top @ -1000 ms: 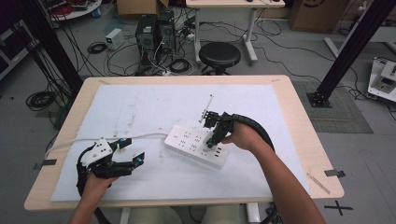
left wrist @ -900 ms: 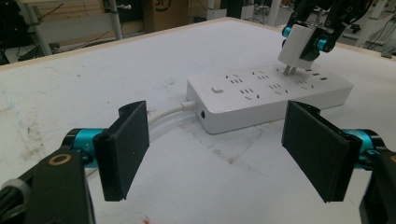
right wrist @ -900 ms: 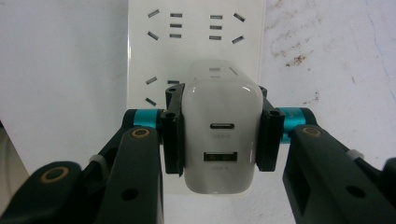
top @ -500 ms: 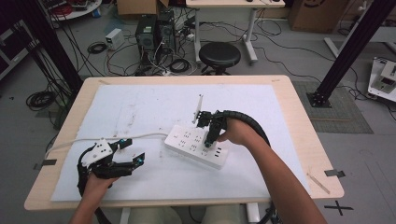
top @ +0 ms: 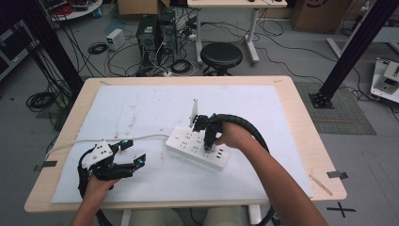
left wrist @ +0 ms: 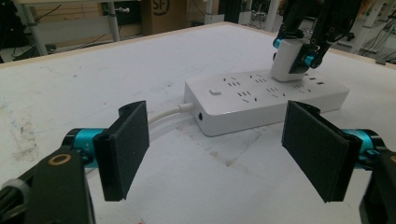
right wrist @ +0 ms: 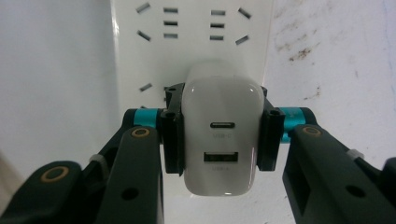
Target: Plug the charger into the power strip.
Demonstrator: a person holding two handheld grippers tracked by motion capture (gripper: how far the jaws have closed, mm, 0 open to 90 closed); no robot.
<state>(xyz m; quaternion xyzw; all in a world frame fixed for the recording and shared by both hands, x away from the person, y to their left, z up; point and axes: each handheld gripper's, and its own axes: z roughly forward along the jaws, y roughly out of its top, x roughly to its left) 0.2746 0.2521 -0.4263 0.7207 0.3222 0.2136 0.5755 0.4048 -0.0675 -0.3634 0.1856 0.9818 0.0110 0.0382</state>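
The charger (right wrist: 219, 140) is clamped between the right gripper (right wrist: 219, 135) pads (USB ports facing the camera) and held on the power strip (top: 197, 147). The left gripper (left wrist: 219, 154) is held wide open and empty, near the strip's cable end.

One power strip (top: 197, 150) lies on one white mat (top: 141, 108) over one table (top: 301, 117). One white charger (right wrist: 221, 135) sits at the strip, with two ports on its face. Two grippers work here, left (top: 134, 160) and right (top: 207, 143). One stool (top: 221, 55) stands beyond.
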